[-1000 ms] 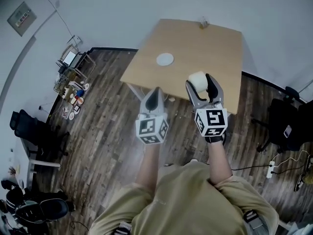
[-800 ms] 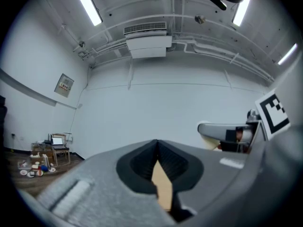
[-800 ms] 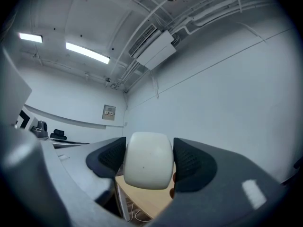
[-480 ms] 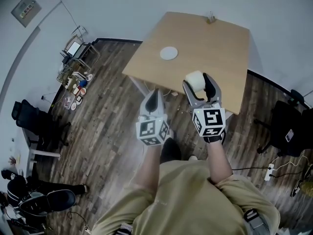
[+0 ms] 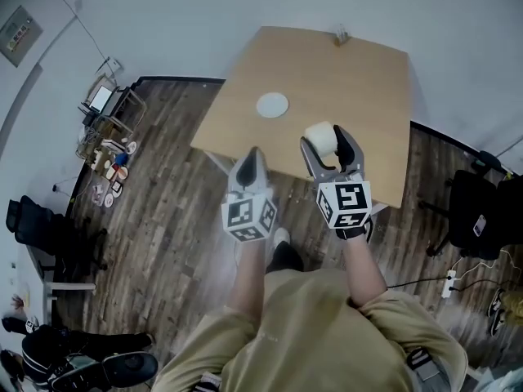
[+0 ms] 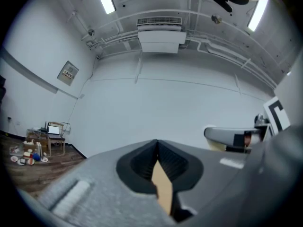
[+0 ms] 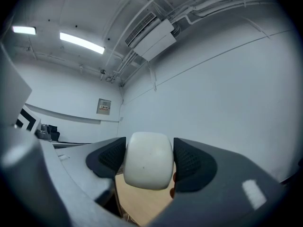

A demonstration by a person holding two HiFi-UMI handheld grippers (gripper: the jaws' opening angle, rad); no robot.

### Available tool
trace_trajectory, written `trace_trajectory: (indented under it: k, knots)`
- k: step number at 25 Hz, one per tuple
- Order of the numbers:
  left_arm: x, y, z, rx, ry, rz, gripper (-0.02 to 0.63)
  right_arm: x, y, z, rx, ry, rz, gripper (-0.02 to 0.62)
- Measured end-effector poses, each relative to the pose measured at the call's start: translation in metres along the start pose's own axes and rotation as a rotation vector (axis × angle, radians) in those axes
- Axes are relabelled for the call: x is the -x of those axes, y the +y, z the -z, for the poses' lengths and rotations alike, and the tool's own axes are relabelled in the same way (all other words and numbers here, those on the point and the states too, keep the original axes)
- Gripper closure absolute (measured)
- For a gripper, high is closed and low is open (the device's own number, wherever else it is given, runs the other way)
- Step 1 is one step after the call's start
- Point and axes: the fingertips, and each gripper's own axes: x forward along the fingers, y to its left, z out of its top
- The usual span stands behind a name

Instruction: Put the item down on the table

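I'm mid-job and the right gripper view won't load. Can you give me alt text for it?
The right gripper is shut on a rounded white item, gripped between its two dark ribbed pads. Below the item is a strip of tan table. Behind it are a white wall and ceiling lights.
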Motion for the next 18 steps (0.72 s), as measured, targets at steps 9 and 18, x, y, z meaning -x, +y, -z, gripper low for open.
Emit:
trace_trajectory:
  k: [9,18]
  knots:
    - [-0.09,0.091,-0.014,0.033,0.005,0.038,0.606,-0.127,0.012,-0.001,0.011,0.01,0.036,0.275]
    - [-0.142,0.163,-0.016,0.041,0.015,0.097,0.606,-0.214,0.046,0.016,0.027,0.03,0.058,0.275]
